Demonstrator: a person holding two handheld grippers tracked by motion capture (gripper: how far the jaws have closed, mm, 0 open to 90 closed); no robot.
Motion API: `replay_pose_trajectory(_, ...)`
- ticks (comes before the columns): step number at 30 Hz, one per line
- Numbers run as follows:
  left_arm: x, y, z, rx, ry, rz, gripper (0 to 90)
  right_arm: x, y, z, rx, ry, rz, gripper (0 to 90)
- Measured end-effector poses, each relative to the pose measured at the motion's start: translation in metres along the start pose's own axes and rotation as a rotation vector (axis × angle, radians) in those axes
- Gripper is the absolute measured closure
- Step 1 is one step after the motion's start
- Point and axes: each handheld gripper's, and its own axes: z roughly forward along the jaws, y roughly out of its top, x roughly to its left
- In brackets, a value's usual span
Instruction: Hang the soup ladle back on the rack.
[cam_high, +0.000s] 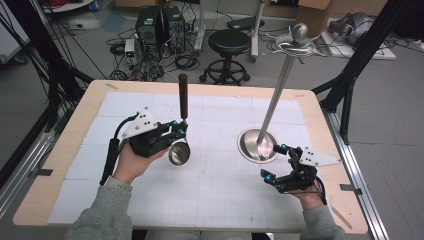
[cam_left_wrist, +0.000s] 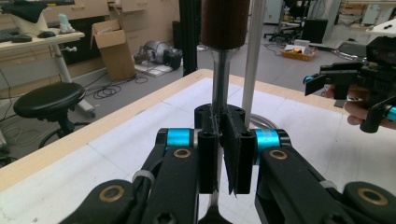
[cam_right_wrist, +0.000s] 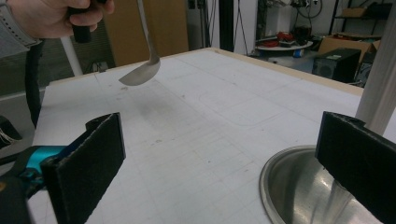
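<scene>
Sleeves: grey, at six o'clock of the high view, one under each hand.
Left gripper (cam_high: 179, 131): at nine o'clock of the mat, tongs clamped on the ladle's metal shaft just below the handle; its own view shows the pads (cam_left_wrist: 239, 154) pinching the shaft.
Ladle (cam_high: 182, 125): held upright and off the mat, dark handle at twelve o'clock, bowl at six; probably kept vertical so its top can reach a hook.
Mat (cam_high: 215, 190): white gridded sheet on the wooden table (cam_high: 60, 165), bare at centre.
Stand (cam_high: 272, 107): at three o'clock of the ladle, well apart; round steel base on the mat, pole leaning toward one o'clock, hooked top.
Right gripper (cam_high: 281, 164): tongs apart, holding nothing, beside the base, likely ready to steady it.
</scene>
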Motion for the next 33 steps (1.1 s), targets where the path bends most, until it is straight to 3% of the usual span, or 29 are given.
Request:
replay_pose_trajectory(6, -0.001, 0.009, 0.006, -0.004, -0.007, 0.001, 84.1, 0.000, 0.000, 0.001, -0.003, 0.003, -0.005, 0.6)
replay_pose_trajectory(10, -0.003, 0.015, 0.011, 0.005, -0.006, 0.036, 84.1, 0.000, 0.000, 0.000, 0.000, 0.004, 0.002, 0.6)
replay_pose_trajectory(16, -0.008, 0.025, 0.018, 0.001, -0.027, 0.039, 84.1, 0.000, 0.000, 0.001, 0.004, 0.013, -0.002, 0.6)
replay_pose_trajectory(21, -0.012, 0.035, 0.024, 0.008, -0.041, 0.064, 84.1, 0.000, -0.001, 0.001, 0.001, 0.015, -0.002, 0.6)
replay_pose_trajectory(33, -0.018, 0.044, 0.048, 0.026, -0.087, 0.043, 84.0, 0.000, 0.000, -0.001, -0.005, 0.013, -0.001, 0.6)
